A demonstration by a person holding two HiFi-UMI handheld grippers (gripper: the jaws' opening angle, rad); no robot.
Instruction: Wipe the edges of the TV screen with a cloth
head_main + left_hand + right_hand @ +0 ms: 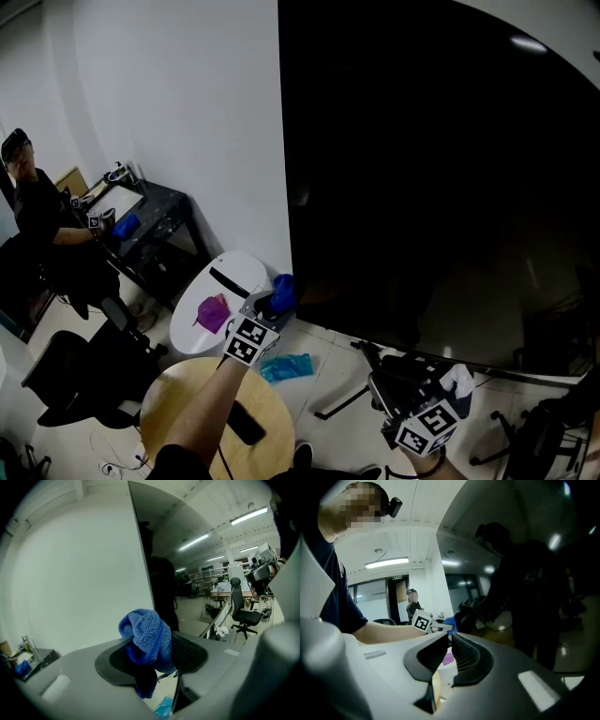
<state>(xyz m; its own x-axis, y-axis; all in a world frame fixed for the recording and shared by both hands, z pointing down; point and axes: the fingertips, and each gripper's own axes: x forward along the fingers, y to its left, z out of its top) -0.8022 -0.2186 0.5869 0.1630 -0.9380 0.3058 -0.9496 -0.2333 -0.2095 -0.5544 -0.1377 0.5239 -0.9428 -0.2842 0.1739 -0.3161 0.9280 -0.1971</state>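
Left gripper view: left gripper pinches blue cloth for wiping, TV screen at twelve o'clock; right gripper closed, empty.

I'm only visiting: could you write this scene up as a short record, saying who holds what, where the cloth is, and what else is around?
Setting: large dark TV screen beside a white wall
Left hand-held gripper: shut on a blue cloth, by the screen's lower left corner
Right hand-held gripper: shut, nothing between its jaws, low under the screen's bottom edge
Cloth contact: cannot tell whether it touches the screen
Nearby: purple cloth on a white round table; teal cloth on the floor
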